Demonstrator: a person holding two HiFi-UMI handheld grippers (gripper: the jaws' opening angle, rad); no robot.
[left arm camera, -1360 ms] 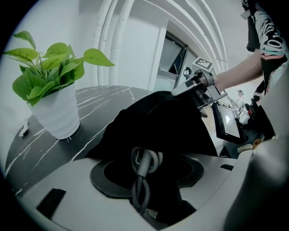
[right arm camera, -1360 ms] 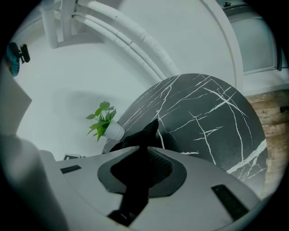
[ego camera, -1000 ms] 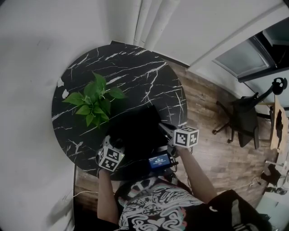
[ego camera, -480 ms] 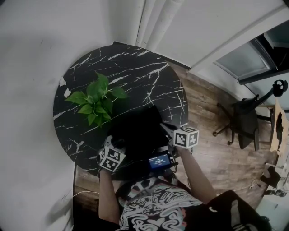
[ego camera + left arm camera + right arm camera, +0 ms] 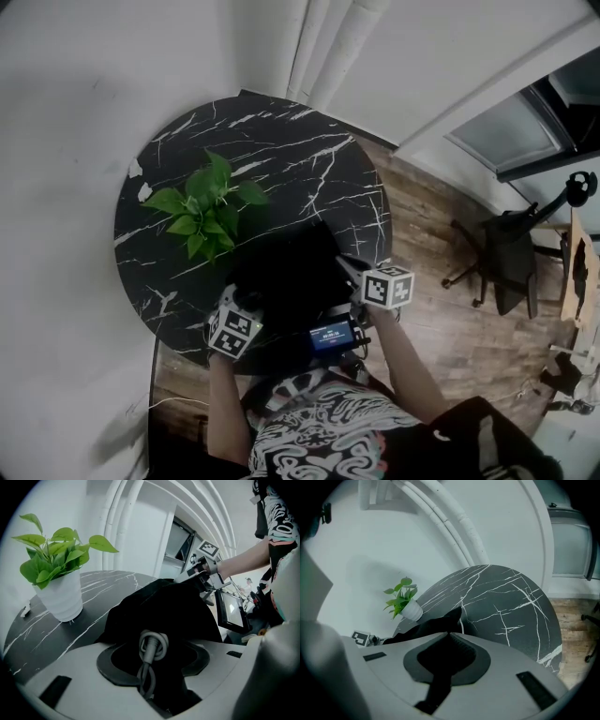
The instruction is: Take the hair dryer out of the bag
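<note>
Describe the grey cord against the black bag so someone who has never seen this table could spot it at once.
On the round black marble table, a black bag lies at the edge nearest the person. Against its fabric sits a looped grey cord, the only pale thing on that dark cloth.

**Free room.** The far and right parts of the round table [image 5: 319,159] lie bare, so the marble top is open from its right rim toward the middle.

**Obstacles.**
- A potted plant [image 5: 204,208] stands upright on the left side, with leaves spreading past its pot.
- A slumped black bag [image 5: 286,272] fills the near middle, close to the plant.
- A small screen [image 5: 333,335] sits at the near rim beside the bag.
- Wall pipes [image 5: 323,42] rise behind the table.
- An office chair [image 5: 502,253] stands well apart on the floor [image 5: 431,234].
</note>
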